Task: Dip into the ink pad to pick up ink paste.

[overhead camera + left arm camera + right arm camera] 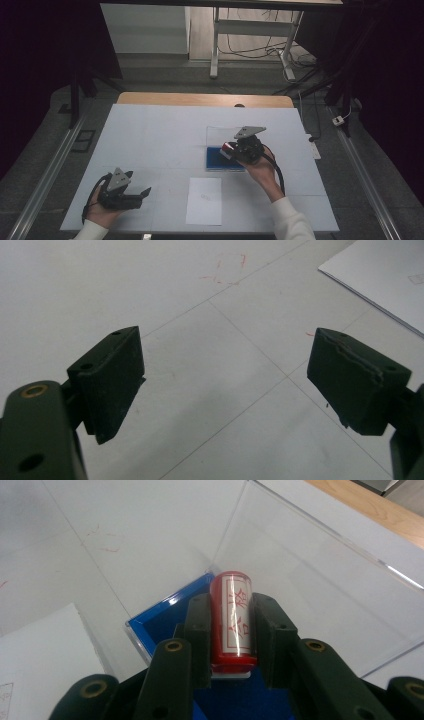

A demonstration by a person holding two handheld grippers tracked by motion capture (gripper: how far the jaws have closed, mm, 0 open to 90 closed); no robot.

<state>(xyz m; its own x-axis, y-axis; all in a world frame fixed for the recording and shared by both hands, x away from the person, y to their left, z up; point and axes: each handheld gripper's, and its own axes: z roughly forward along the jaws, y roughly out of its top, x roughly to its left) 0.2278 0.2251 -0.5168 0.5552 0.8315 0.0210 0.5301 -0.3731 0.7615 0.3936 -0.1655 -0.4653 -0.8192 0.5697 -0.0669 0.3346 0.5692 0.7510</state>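
Over blue ink pad [155,620] — R tongs [231,625] grip red stamp [231,620].

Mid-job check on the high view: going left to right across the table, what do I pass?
Left hand-held gripper, jaws open and empty → white paper sheet → blue ink pad tray → right hand-held gripper shut on the red stamp.
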